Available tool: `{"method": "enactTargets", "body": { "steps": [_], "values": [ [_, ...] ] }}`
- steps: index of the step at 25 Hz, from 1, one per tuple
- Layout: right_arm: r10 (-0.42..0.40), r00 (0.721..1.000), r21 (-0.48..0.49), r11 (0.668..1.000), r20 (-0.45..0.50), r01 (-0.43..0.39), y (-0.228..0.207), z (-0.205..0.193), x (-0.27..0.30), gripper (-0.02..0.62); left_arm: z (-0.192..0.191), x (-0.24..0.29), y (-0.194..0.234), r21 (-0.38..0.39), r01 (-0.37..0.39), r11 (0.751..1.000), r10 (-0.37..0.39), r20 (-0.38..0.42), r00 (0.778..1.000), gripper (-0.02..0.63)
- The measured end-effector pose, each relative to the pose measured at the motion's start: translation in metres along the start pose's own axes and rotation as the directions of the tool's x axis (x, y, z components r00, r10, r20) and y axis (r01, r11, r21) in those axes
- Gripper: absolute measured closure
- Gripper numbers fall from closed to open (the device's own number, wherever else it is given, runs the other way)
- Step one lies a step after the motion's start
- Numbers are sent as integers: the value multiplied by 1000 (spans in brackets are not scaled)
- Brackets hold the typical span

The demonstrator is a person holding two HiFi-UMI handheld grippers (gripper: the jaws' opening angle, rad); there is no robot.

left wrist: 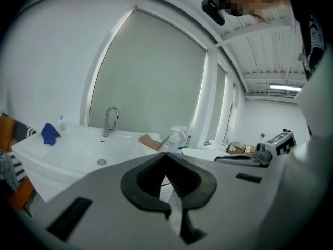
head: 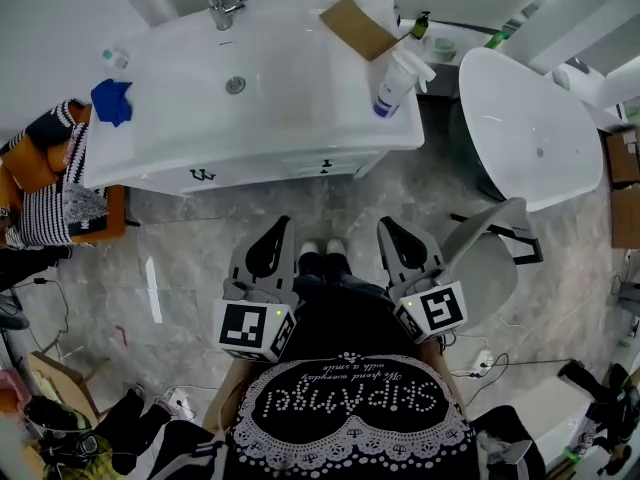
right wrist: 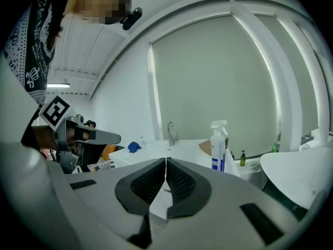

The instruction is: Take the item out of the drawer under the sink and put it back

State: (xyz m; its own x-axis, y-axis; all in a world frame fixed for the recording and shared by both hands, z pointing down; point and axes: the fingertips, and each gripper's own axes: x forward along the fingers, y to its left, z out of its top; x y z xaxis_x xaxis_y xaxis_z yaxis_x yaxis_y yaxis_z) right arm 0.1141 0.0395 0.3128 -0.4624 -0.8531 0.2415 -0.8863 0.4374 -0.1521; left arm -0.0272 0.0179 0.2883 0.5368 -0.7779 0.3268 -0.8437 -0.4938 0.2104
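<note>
Step in hand: the approach to the drawer. Nothing is gripped and the drawer front (head: 262, 171) under the sink (head: 290, 88) is closed, so I judge the task not yet begun.
Left tongs (head: 283, 221): clenched, tips together, with nothing between them, held low and close to the person's body, well apart from the vanity.
Right tongs (head: 384, 224): likewise clenched and empty, level with the left ones, pointing toward the vanity.
Where the item is: not visible in any view. By the task it lies inside the closed drawer, on the far side of the floor gap in front of the person.
How to do it well: release one pair of tongs before reaching. Aim for a dark handle, the left handle (head: 203, 175) or the right handle (head: 325, 166). I cannot tell which front hides the item. Grip the handle squarely and pull straight toward the near side so the drawer does not skew. Keep the other tongs free to lift the item.
Watch for: the spray bottle (head: 397, 80) stands near the right edge of the surface above and could be knocked if the tongs rise.
Pointing and long axis: the item's cannot be told while it is hidden. The drawer front runs left to right and faces the person.
</note>
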Motion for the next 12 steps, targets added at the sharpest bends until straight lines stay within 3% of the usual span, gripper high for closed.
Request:
{"method": "enactTargets", "body": {
  "steps": [12],
  "values": [
    [-37,999,-36,999,12,37,9,-9,-6,575,-31,-11,-3,-28,43,999,-45,-67,997,603]
  ]
}}
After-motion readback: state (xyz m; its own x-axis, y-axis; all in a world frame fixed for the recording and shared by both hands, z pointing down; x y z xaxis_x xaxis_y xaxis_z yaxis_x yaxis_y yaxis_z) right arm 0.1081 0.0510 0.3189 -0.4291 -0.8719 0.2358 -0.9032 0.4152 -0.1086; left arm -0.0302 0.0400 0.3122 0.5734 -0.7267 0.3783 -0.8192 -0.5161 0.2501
